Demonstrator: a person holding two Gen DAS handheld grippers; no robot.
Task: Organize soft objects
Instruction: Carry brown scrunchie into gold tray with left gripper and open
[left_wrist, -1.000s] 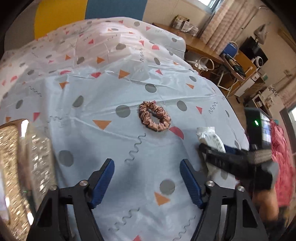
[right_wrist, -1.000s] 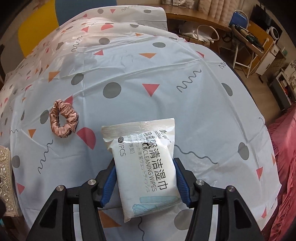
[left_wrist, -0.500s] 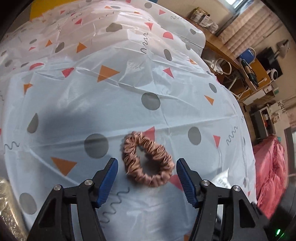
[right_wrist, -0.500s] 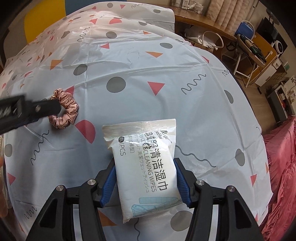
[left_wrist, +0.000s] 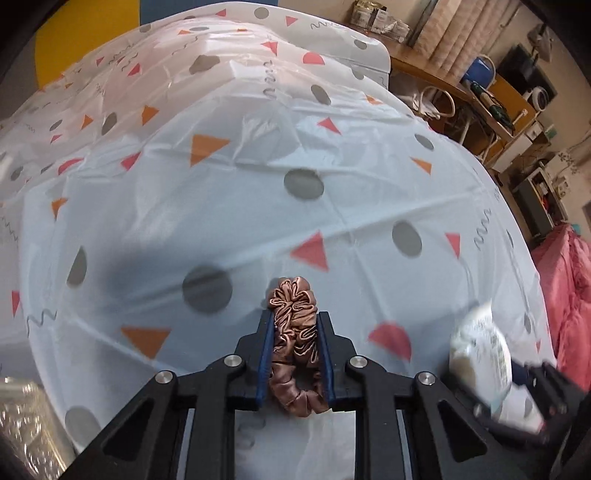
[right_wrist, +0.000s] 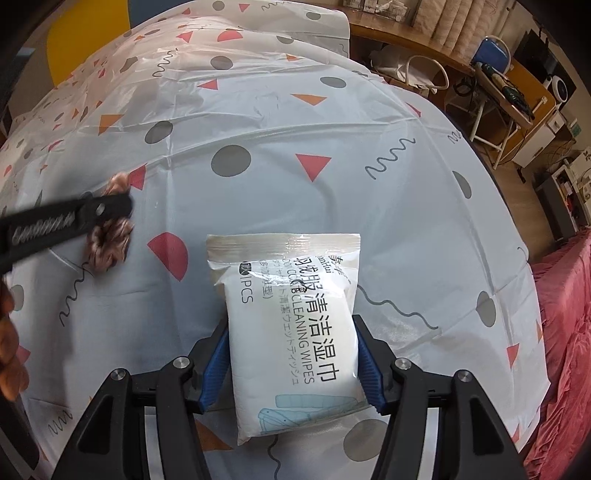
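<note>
— What's underneath it all?

— A counter under a pale cloth (right_wrist: 369, 122) printed with dots, triangles and squiggles. Past the cloth stand wooden desks (right_wrist: 517, 85); beside it, a pink cover (right_wrist: 561, 332).

— And the hands?

— Both tools tip steeply down. The left gripper (left_wrist: 295, 325) has its fingers clamped on the bronze scrunchie (left_wrist: 294, 332), squashed narrow just above the cloth. The right gripper (right_wrist: 291, 343) grips the wipes pack (right_wrist: 291, 317) by its sides, right of the scrunchie.

— Anything unclear?

— The scrunchie looks blurred from the right camera. Something glittery (left_wrist: 26, 424) is cut off at the cloth's near left corner.
</note>
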